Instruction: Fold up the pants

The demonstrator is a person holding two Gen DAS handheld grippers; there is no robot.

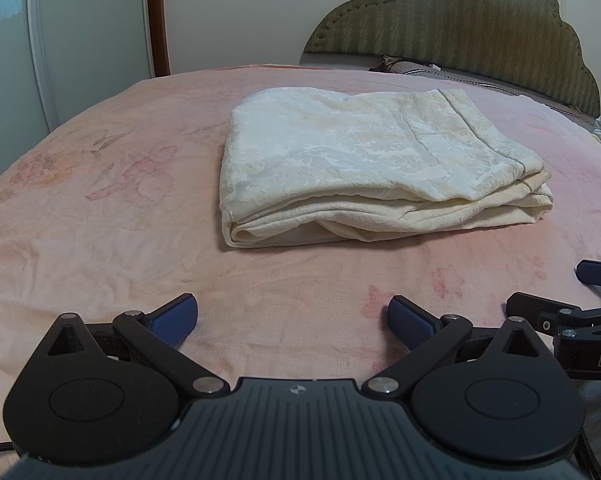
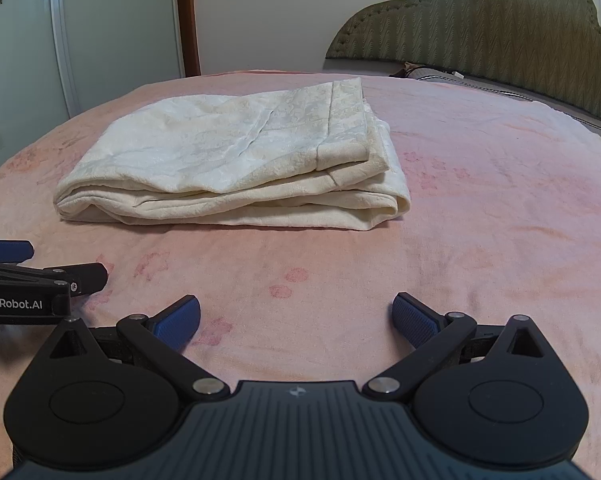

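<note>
The folded pants (image 1: 364, 160) lie mid-frame on the bed (image 1: 100, 220), long axis crosswise, well apart from both grippers. The left gripper (image 1: 292, 322) and right gripper (image 2: 296, 320) gape wide, holding nothing.

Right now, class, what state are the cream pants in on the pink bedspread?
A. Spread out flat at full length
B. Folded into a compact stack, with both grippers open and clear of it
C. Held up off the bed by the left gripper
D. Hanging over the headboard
B: the pants lie in folded layers on the bedspread, and the left gripper and right gripper sit open short of them.
</note>
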